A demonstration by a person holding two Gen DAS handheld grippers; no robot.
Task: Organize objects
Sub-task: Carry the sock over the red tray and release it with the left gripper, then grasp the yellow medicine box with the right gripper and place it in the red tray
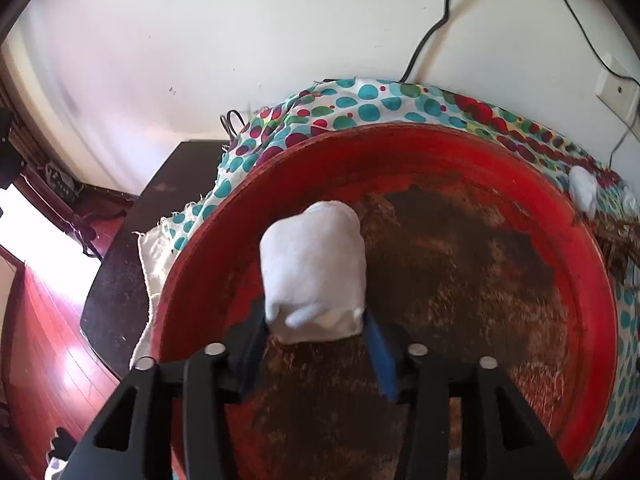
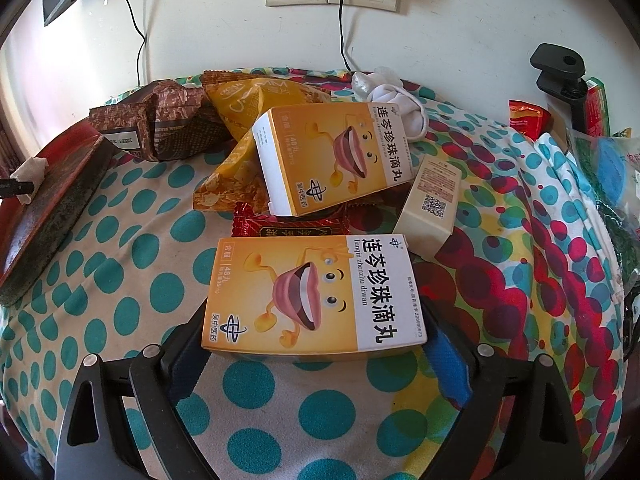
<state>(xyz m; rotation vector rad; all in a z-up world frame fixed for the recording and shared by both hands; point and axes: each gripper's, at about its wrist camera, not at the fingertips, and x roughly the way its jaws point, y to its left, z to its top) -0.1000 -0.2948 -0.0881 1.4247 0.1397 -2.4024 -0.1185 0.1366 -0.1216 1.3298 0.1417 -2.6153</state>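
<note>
So the left gripper [image 1: 316, 332] has its jaws clamped on a white sock roll [image 1: 314, 270], hanging over the red tray [image 1: 560, 216], long axis running straight out from the jaws. Seems like it just needs to drop down. The right gripper [image 2: 316, 344] is clenched across the near box [image 2: 312, 298], near the surface's front edge, tray [image 2: 52, 216] off to its left.
</note>
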